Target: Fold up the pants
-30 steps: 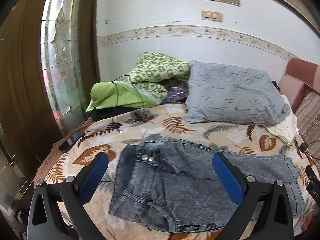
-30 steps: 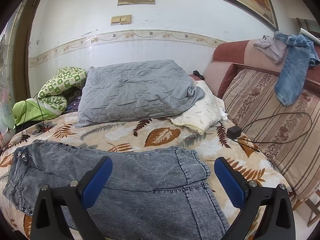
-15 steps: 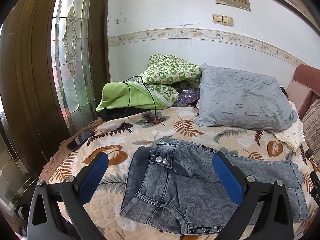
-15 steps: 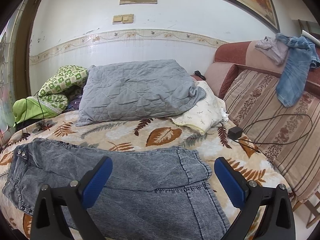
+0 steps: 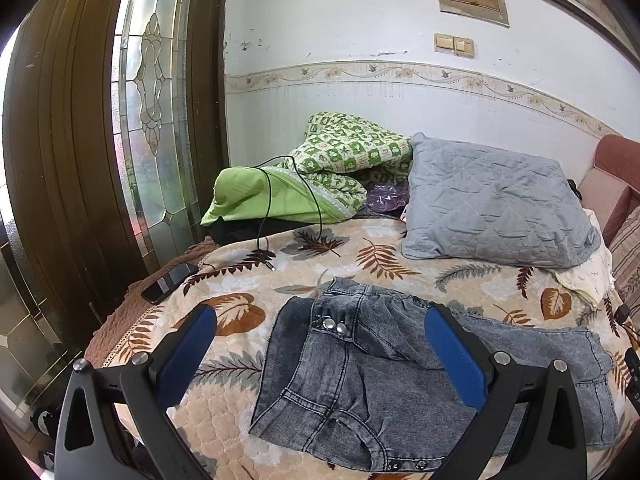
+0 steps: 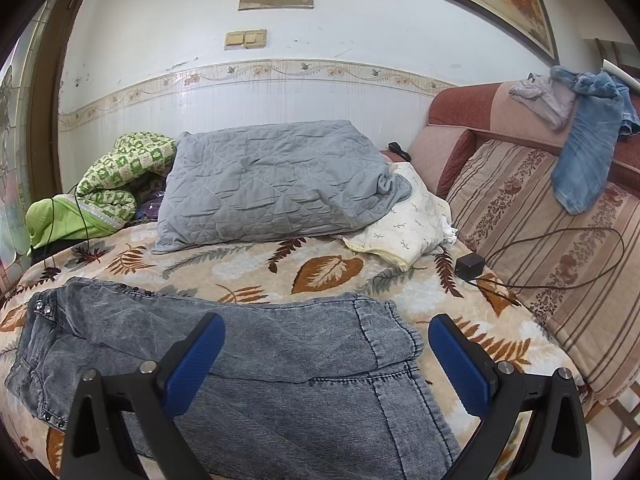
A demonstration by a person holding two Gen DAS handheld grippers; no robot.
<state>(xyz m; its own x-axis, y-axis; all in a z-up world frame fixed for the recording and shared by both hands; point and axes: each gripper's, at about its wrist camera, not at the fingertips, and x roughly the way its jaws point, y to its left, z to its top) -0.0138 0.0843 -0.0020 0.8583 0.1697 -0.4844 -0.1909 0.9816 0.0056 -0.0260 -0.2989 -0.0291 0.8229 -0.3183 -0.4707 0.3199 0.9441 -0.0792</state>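
**Grey pants lie on the bed, both grippers empty**

The grey pants [image 5: 360, 376] lie flat on the leaf-pattern bed cover [image 5: 240, 280], waist end to the left, leg ends to the right, in front of the grey pillow [image 6: 272, 184]. The left gripper [image 5: 320, 344] is above the waist part, wide open, holding nothing. The right gripper [image 6: 326, 348] is above the leg ends, also wide open and empty.

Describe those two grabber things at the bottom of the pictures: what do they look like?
Both are alike. The left tongs and the right tongs each have two black angled arms with triangular cut-outs, silver round bolts on top, and flat blue pads on the inner faces of the tips. No hands, sleeves or cables show.
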